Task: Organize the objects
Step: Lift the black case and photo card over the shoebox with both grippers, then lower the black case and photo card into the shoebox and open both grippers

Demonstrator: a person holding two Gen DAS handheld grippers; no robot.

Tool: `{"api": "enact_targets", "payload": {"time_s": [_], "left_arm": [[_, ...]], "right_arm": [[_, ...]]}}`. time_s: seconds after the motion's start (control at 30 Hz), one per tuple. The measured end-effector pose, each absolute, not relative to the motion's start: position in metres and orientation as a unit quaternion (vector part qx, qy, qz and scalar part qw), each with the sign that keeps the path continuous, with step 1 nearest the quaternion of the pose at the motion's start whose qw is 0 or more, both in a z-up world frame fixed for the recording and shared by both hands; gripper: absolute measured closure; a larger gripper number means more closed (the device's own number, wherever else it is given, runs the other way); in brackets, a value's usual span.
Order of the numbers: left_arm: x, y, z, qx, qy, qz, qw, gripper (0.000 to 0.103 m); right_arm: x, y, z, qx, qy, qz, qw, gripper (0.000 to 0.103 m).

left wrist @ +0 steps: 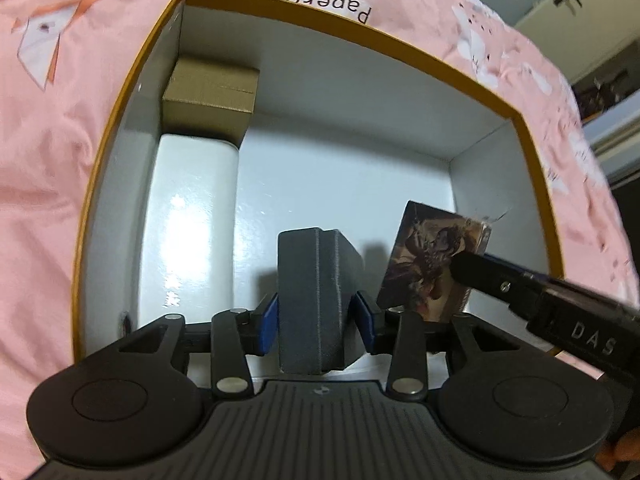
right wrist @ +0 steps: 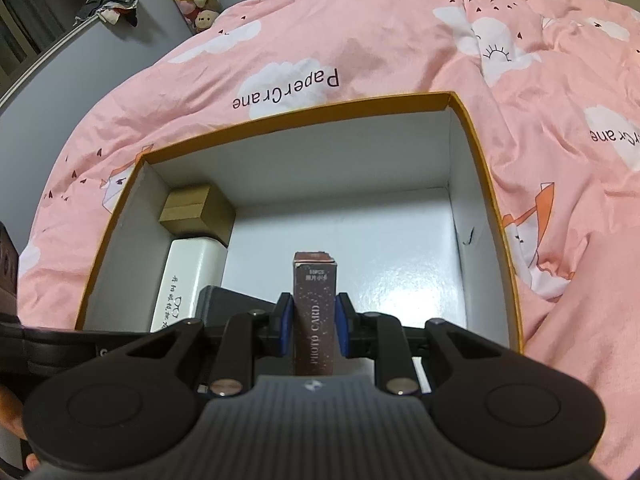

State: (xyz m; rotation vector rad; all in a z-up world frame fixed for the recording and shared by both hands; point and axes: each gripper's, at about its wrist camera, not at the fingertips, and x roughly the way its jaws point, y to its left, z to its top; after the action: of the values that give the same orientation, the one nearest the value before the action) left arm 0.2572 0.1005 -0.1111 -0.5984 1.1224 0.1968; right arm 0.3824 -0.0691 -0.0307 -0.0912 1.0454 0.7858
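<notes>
Grey and matte, the case point(left wrist: 316, 300) sits clenched between the blue pads of the left gripper point(left wrist: 316, 320), held upright over the white floor of the box point(left wrist: 132, 80), about mid-way along the near side; the right gripper point(right wrist: 311, 322) pinches the card pack point(right wrist: 314, 312) edge-on, just beside the case and nearer the right wall. Two things already lie along the left wall: a brown carton point(left wrist: 210, 96) in the far corner and a long white box point(left wrist: 192, 216) touching it in front. To do this step well, I'd judge each piece should go down flat and square to the walls, the case snug beside the white box, the pack next to it, one hand lowering at a time so the arms don't knock. Letting go only once the base rests on the floor should stop either piece toppling
</notes>
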Motion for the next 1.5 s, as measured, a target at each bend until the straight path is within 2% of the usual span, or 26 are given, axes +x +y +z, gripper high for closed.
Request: {"api": "enact_targets", "payload": {"time_s": [0.13,0.27,0.47,0.63,0.83,0.87,0.93,1.0,1.13,1.23,1.3,1.37,1.5], "left_arm": [[0.255,0.092,-0.106,-0.220,0.534,0.099,0.810,0.049],[0.251,0.087,-0.097,-0.171,0.531,0.101,0.824,0.048],[0.254,0.103,-0.081,-0.192,0.510,0.078,0.835,0.048],[0.260,0.117,-0.076,-0.202,0.504,0.055,0.838,0.059],[0.267,0.118,-0.078,-0.172,0.513,0.043,0.840,0.062],[0.269,0.118,-0.078,-0.167,0.515,0.041,0.840,0.062],[0.273,0.116,-0.079,-0.156,0.518,0.037,0.840,0.062],[0.277,0.114,-0.081,-0.147,0.522,0.032,0.840,0.062],[0.284,0.112,-0.084,-0.134,0.527,0.029,0.839,0.062],[0.288,0.111,-0.087,-0.127,0.534,0.023,0.836,0.062],[0.292,0.110,-0.089,-0.117,0.538,0.021,0.834,0.062],[0.296,0.108,-0.092,-0.106,0.542,0.014,0.834,0.063],[0.306,0.106,-0.099,-0.097,0.550,0.008,0.829,0.066]], "right_arm": [[0.381,-0.069,-0.032,-0.047,0.487,0.365,0.792,0.079],[0.381,-0.069,-0.033,-0.052,0.487,0.363,0.793,0.079],[0.380,-0.065,-0.033,-0.063,0.490,0.365,0.789,0.079],[0.378,-0.054,-0.038,-0.071,0.504,0.379,0.773,0.079],[0.381,-0.041,-0.043,-0.069,0.531,0.400,0.744,0.080],[0.383,-0.040,-0.043,-0.059,0.541,0.405,0.735,0.081],[0.390,-0.040,-0.045,-0.026,0.565,0.422,0.708,0.103],[0.398,-0.040,-0.049,0.009,0.593,0.432,0.679,0.103],[0.397,-0.031,-0.044,-0.066,0.565,0.409,0.713,0.103],[0.402,-0.033,-0.046,-0.076,0.567,0.407,0.712,0.096],[0.406,-0.035,-0.048,-0.094,0.564,0.395,0.719,0.095],[0.411,-0.037,-0.052,-0.111,0.563,0.380,0.725,0.088],[0.423,-0.042,-0.062,-0.137,0.571,0.351,0.730,0.087]]}}
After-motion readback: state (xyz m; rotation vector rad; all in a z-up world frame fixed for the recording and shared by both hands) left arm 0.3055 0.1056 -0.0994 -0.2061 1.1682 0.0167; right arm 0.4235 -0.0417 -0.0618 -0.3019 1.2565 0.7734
